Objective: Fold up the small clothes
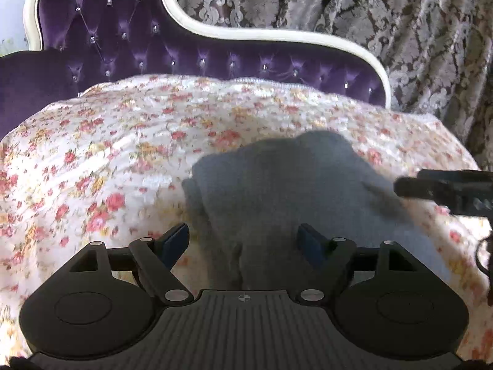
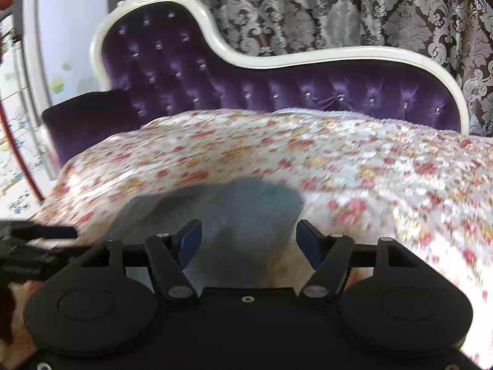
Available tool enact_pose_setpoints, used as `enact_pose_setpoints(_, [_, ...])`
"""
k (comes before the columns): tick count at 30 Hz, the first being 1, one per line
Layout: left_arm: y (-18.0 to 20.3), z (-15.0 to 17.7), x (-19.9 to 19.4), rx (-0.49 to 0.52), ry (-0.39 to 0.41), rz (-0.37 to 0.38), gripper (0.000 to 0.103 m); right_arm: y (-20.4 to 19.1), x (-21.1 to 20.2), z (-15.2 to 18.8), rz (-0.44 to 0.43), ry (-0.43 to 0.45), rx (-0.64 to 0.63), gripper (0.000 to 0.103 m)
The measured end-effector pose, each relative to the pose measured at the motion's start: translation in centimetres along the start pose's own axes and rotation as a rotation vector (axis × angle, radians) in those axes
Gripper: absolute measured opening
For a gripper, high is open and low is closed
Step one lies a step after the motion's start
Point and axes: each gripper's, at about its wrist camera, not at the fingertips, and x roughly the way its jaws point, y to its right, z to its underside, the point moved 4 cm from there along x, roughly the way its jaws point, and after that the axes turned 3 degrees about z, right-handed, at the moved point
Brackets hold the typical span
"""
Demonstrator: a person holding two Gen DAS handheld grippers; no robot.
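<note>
On the flowered bedspread [image 1: 101, 160], over a couch with a tufted purple back [image 1: 129, 49], a small grey garment [image 1: 277, 185] lies bunched. One part sits doubled over the rest, edges uneven. It rests on the soft cover, likely chosen as a broad, flat place for folding.

Left gripper [image 1: 245, 240]: jaws well apart, nothing pinched; blue pads [image 1: 177, 237] stand to either side of the near grey cloth, which passes under the gap. Contact with the cloth cannot be told through the blur.

Right gripper [image 2: 248, 240]: jaws apart too, empty, above the garment's near edge. It also shows at the right border of the left view.

Judgement: cloth lies free of both grippers, fold half done.
</note>
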Motion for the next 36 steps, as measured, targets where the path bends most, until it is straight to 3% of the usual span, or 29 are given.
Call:
enact_pose_setpoints(5, [-0.7,1.4,-0.1,-0.026,-0.018,-0.032,0.084,-0.9,-0.7,3.3,0.057,-0.081,-0.023,0.077])
enact_pose_setpoints(12, [-0.6,2.6,-1.7,-0.015,-0.02,-0.074,0.092,-0.3,-3.3,5.4,0.091,-0.076,0.065,0.084])
enact_pose_setpoints(16, [-0.1,3.1,-3.1,-0.017,-0.025,-0.099,0.093,-0.5,-5.2,5.9,0.099,-0.046,0.104,0.101])
enact_pose_setpoints(18, [0.4,3.2,-3.9,-0.016,-0.012,-0.115,0.093,-0.7,-6.2,5.9,0.107,-0.024,0.121,0.102])
enact_pose_setpoints(25, [2.8,2.4,-7.3,0.042,0.019,-0.288,0.093,-1.8,-8.2,5.6,0.091,0.001,0.156,0.102])
enact_pose_setpoints(36, [5.3,2.4,-10.5,0.054,0.039,-0.255,0.093,-3.6,-10.6,5.8,0.124,0.032,0.169,0.102])
